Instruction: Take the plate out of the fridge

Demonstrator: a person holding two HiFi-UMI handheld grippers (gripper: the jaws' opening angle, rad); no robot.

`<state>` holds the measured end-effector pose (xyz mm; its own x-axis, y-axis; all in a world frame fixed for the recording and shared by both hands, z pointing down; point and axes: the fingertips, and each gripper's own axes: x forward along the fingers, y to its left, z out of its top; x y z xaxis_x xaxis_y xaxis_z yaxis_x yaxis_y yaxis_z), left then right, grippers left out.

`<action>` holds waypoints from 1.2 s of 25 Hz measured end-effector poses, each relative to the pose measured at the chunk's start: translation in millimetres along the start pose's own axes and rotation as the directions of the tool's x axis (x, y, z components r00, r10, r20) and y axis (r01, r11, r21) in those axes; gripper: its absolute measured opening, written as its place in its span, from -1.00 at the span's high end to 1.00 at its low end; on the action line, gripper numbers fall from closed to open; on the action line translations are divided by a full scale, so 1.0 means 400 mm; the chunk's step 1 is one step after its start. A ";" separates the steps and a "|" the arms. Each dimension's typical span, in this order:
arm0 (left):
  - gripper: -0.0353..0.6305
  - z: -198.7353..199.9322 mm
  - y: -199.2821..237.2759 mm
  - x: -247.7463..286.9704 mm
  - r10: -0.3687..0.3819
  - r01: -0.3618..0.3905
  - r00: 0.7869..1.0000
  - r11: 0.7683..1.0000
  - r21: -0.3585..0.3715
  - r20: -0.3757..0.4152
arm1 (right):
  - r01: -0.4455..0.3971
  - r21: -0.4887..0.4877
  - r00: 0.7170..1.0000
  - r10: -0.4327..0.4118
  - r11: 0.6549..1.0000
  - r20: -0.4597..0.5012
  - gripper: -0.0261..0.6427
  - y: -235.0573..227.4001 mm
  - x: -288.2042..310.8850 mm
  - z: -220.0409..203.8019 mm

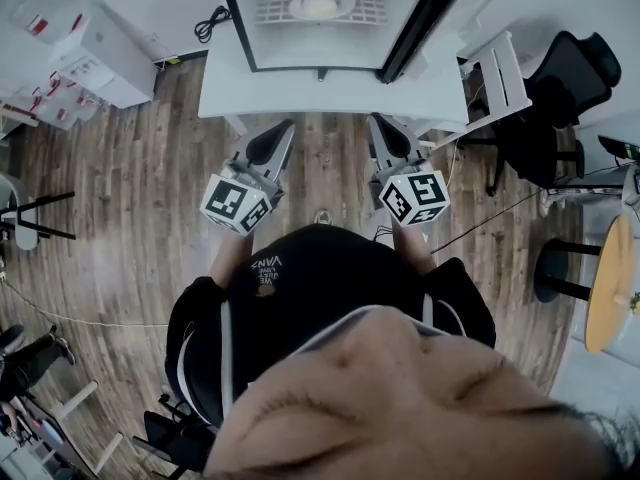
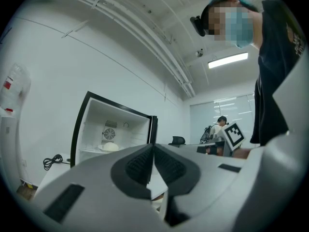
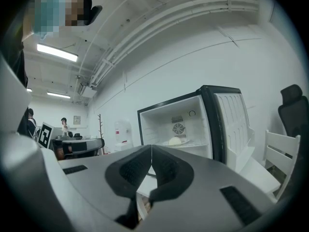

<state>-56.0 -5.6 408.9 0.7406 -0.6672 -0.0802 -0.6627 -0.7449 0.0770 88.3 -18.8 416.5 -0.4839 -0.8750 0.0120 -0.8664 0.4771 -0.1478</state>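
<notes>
A small white fridge [image 1: 330, 18] stands open on a white table [image 1: 300, 93], its door [image 1: 425, 18] swung to the right. On its wire shelf lies a white plate [image 1: 320, 4] with a pale round lump on it; the plate [image 2: 110, 147] also shows in the left gripper view and the plate [image 3: 175, 141] in the right gripper view. Both grippers are held level, side by side, short of the table and pointing at the fridge. My left gripper [image 1: 284, 128] is shut and empty. My right gripper [image 1: 378, 123] is shut and empty too.
A water dispenser [image 1: 95, 53] stands at the far left, a black cable [image 1: 210, 23] lies on the table beside the fridge. A white chair [image 1: 500, 78] and a black office chair [image 1: 565, 88] stand at the right, a round wooden table [image 1: 610, 288] further right. The floor is wood.
</notes>
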 end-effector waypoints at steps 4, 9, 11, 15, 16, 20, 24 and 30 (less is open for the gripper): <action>0.82 -0.003 0.009 0.037 0.024 -0.024 1.000 1.000 -0.002 0.003 | -0.020 0.000 1.000 0.020 1.000 -0.009 0.89 -0.036 0.024 0.002; 0.82 -0.019 0.022 0.076 0.056 -0.056 0.998 0.998 -0.013 0.002 | -0.050 -0.002 0.998 0.050 0.999 -0.022 0.89 -0.077 0.054 -0.002; 0.82 -0.025 0.025 0.087 0.067 -0.067 0.998 0.998 -0.017 0.004 | -0.062 -0.002 0.998 0.062 0.998 -0.024 0.89 -0.089 0.064 -0.004; 0.82 -0.040 0.027 0.102 0.072 -0.072 0.997 0.997 -0.014 -0.001 | -0.076 -0.001 0.997 0.076 0.997 -0.026 0.89 -0.106 0.082 -0.008; 0.82 -0.044 0.028 0.103 0.075 -0.075 0.997 0.997 -0.016 -0.003 | -0.079 -0.001 0.996 0.079 0.997 -0.027 0.89 -0.108 0.084 -0.010; 0.82 -0.049 0.039 0.112 0.093 -0.094 0.996 0.995 -0.031 -0.008 | -0.089 0.005 0.995 0.089 0.996 -0.035 0.89 -0.114 0.094 -0.019; 0.82 -0.046 0.060 0.128 0.090 -0.090 0.996 0.996 -0.027 -0.008 | -0.094 0.007 0.995 0.095 0.995 -0.040 0.89 -0.121 0.115 -0.018; 0.82 -0.054 0.094 0.162 0.062 -0.063 0.998 0.997 -0.049 -0.014 | -0.080 0.008 0.996 0.080 0.997 -0.045 0.89 -0.136 0.158 -0.018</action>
<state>-30.7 -76.7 427.9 0.6993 -0.7122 -0.0610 -0.7019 -0.7003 0.1302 103.8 -99.4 432.6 -0.5571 -0.8292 0.0449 -0.8238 0.5450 -0.1562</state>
